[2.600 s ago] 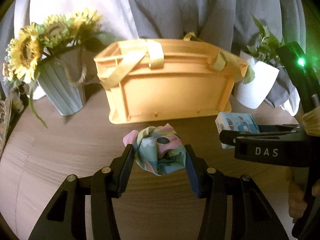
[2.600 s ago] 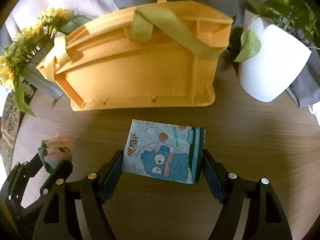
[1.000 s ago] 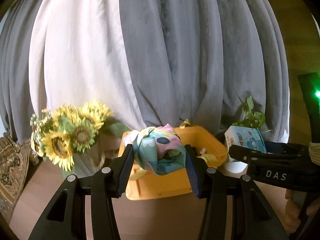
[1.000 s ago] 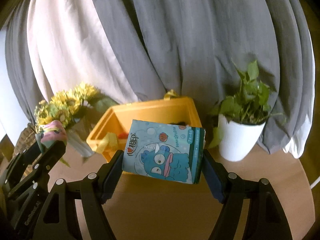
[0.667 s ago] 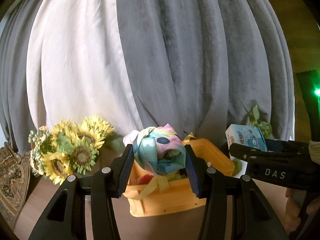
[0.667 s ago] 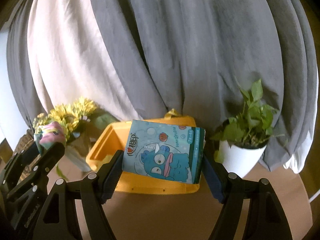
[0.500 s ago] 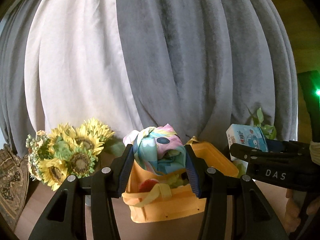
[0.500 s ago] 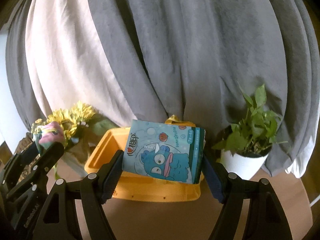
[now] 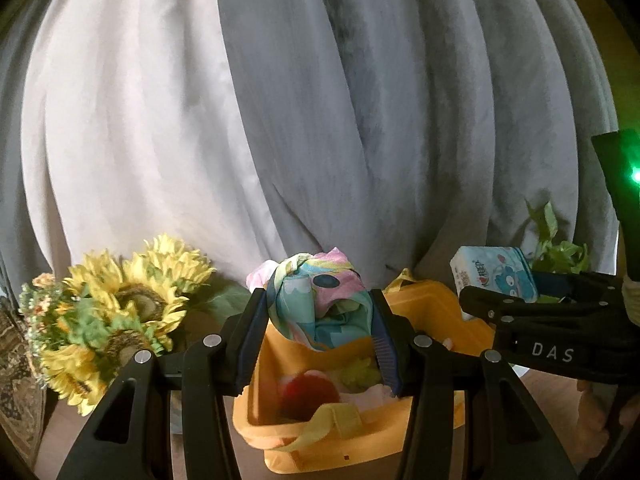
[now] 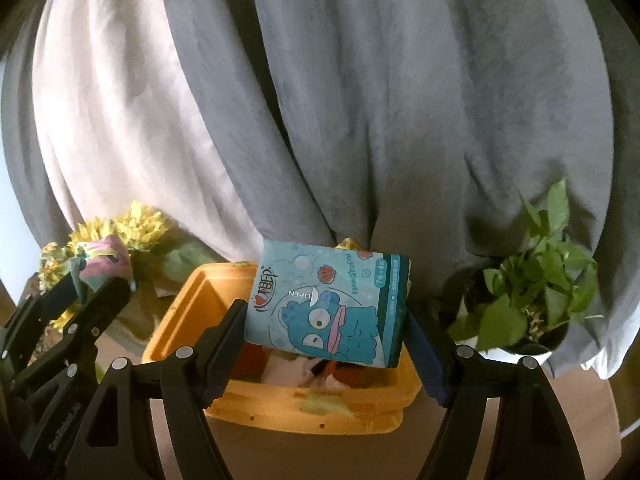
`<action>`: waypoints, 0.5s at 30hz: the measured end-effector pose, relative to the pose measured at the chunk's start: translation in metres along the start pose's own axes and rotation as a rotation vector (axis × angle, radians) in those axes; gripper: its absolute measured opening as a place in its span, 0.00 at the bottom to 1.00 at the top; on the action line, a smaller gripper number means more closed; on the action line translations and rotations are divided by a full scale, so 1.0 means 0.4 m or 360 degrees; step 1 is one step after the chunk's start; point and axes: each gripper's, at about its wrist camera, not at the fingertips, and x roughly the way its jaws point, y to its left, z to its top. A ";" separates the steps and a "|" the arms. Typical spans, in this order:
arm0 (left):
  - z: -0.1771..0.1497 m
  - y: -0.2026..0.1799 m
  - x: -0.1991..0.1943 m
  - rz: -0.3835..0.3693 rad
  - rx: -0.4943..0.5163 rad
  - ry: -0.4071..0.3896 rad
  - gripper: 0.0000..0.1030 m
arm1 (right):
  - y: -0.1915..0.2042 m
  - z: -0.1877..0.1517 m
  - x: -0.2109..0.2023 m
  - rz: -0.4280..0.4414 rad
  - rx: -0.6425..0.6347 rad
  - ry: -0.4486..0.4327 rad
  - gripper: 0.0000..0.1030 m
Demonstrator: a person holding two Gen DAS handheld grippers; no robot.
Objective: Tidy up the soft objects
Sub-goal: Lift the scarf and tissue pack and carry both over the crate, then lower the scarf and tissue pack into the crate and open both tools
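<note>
Left wrist view: the left gripper [image 9: 318, 330] clamps a bunched pastel cloth [image 9: 320, 300] between its fingers, raised above the yellow basket [image 9: 352, 440] just ahead. Right wrist view: the right gripper [image 10: 326, 338] grips a blue tissue pack [image 10: 326, 312] over the same basket [image 10: 192, 304], beside a potted plant [image 10: 532, 280].

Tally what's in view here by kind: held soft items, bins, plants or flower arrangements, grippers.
Held soft items: 2, the pastel cloth bundle in the left gripper and the blue tissue pack in the right gripper
Bins: 1, orange bin
Plants/flowers: 2, sunflowers, potted plant
Grippers: 2
Total: 7
</note>
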 end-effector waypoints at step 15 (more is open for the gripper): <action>-0.018 0.015 0.201 -0.0104 -0.0067 0.0303 0.47 | -0.006 0.024 0.185 -0.0027 -0.0058 0.0236 0.74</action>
